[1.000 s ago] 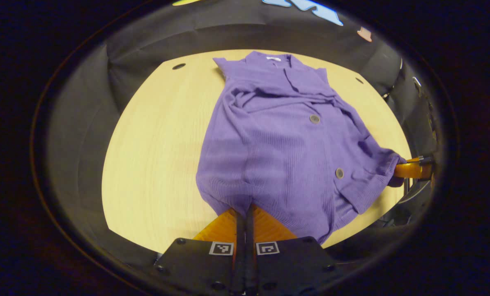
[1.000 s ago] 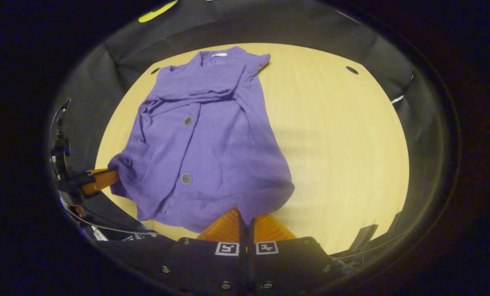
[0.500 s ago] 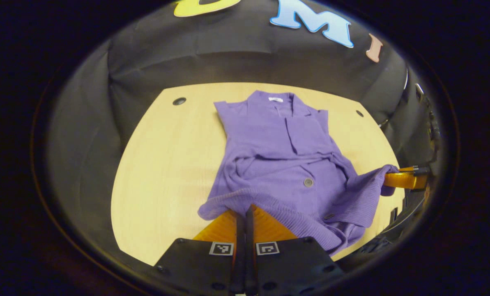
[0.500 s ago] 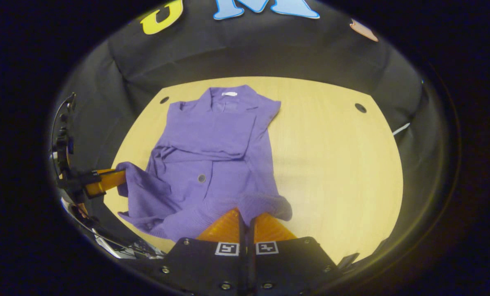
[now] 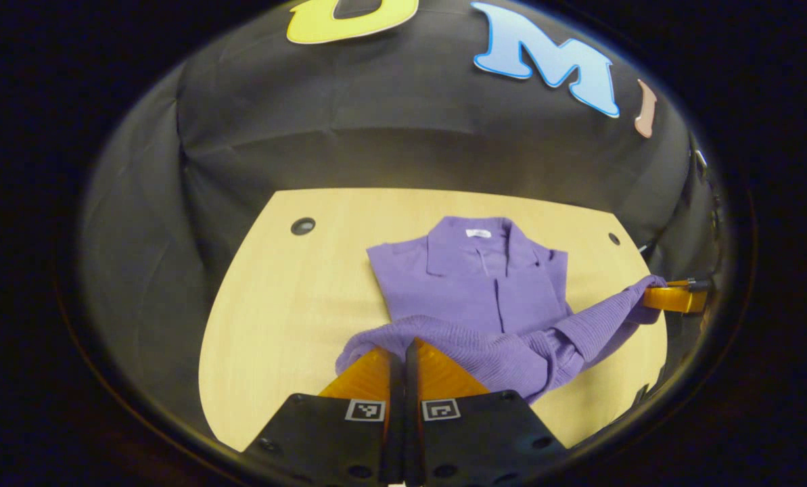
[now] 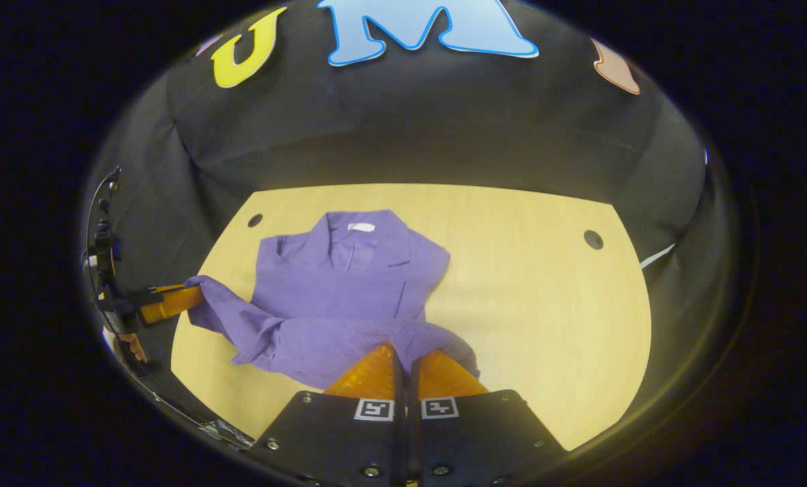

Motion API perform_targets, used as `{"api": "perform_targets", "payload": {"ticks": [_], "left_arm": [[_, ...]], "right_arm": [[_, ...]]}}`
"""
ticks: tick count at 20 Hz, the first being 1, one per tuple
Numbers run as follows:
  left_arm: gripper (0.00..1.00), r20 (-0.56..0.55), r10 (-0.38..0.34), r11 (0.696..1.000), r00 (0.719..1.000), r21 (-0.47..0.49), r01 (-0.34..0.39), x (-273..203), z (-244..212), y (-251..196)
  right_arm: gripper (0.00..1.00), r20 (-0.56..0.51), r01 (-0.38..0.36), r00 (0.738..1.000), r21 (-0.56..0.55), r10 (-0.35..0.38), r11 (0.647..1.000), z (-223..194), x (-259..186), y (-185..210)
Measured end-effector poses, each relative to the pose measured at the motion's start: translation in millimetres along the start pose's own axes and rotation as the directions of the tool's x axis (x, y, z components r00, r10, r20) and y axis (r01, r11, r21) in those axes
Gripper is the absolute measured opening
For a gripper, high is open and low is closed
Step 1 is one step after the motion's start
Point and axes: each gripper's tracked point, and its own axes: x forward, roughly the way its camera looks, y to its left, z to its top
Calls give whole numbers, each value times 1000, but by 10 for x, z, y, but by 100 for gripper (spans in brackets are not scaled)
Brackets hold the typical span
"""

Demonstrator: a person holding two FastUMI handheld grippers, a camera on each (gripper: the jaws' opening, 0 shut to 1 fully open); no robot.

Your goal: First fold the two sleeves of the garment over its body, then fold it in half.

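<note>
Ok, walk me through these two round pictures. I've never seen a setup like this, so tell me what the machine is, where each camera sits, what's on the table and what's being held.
There is no robot here. A person holds a two-finger gripper in each hand, and a fisheye camera rides on each one, looking forward along its fingers. The left gripper view comes from the left gripper, the right gripper view from the right gripper. Each view also catches the other gripper off to the side.

On the light wooden table lies a purple button-up garment, collar toward the far edge. Each gripper is shut on a corner of its near hem, and that edge is raised off the table and stretched between them, apparently to fold the garment in half toward the collar.
</note>
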Motion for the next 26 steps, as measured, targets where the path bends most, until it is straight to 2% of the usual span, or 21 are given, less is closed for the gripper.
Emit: {"api": "perform_targets", "payload": {"ticks": [7,13,18,22,24,25,26], "left_arm": [[6,53,1,1000,999,-20,0,532,751,2],[5,95,10,997,995,-80,-3,916,1302,83],[5,116,31,993,993,-115,-17,1250,1538,203],[6,55,62,994,997,-95,-57,1582,1388,202],[17,63,69,992,996,-108,-62,1663,1375,192],[24,81,66,991,995,-122,-56,1655,1411,175],[29,100,69,990,993,-130,-56,1622,1452,182]], "right_arm": [[1,60,5,998,59,-8,998,657,394,-211],[0,112,2,994,118,-15,993,1193,765,-333],[0,153,12,988,141,-34,990,1516,1083,-394],[0,121,45,991,116,-59,992,1422,1394,-356],[2,111,48,992,96,-59,994,1359,1461,-355],[9,110,36,993,93,-46,995,1348,1454,-340],[10,109,34,993,91,-44,995,1355,1424,-356]]}}
